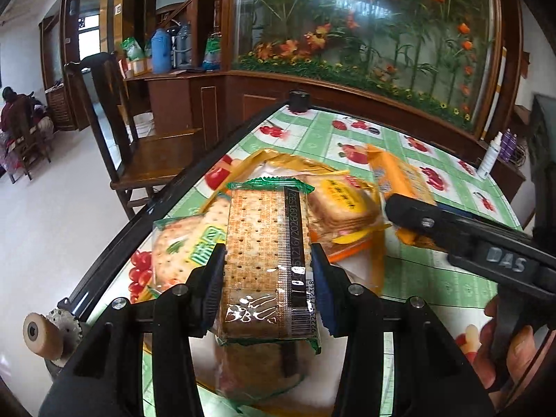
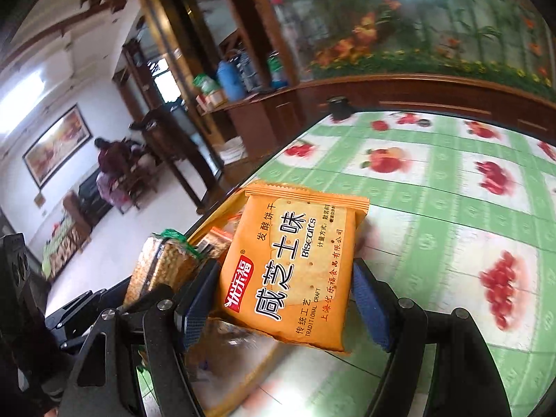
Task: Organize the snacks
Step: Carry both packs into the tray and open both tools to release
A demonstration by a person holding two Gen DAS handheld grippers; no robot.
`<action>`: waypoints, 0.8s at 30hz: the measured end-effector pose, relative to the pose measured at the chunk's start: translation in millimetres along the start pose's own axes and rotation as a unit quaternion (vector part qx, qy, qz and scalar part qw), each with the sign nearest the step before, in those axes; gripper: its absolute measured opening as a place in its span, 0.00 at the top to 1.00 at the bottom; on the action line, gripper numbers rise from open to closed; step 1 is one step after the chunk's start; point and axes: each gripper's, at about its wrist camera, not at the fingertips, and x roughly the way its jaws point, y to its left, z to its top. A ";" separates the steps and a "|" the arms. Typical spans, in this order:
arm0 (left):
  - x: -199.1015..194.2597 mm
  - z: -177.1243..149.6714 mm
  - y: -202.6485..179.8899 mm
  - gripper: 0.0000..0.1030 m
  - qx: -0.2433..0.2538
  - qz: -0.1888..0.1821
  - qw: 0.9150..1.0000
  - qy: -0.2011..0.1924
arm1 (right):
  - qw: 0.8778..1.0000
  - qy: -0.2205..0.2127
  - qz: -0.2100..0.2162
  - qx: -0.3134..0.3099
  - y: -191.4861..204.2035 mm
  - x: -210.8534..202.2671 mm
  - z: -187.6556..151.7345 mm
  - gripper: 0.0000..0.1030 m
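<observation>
- The green-edged cracker pack [image 1: 266, 260] is clamped between the pads of the left gripper [image 1: 267, 279], held above the desk [image 1: 434, 278] near its left edge; clear film shows pale, dotted crackers, with a black date strip down one side.
- The orange biscuit pack [image 2: 295, 274] sits between the right gripper's [image 2: 285, 299] pads, apparently pinched and held tilted; it is a flat square pouch with bold black lettering and crimped ends.
- Both seem to be mid-carry: each gripper has a pack and neither is set down yet.
- Below lies a loose pile: another green cracker pack [image 1: 173, 253] and yellow-orange packs [image 1: 333, 205], overlapping near the desk's left edge.
- Next likely calls for choosing a spot for each kind and lowering the packs flat, without crushing the brittle crackers.
</observation>
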 end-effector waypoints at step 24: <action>12.8 5.9 11.2 0.18 -0.003 0.013 1.000 0.011 | 0.998 0.025 -0.012 -0.059 31.7 69.9 27.9 0.16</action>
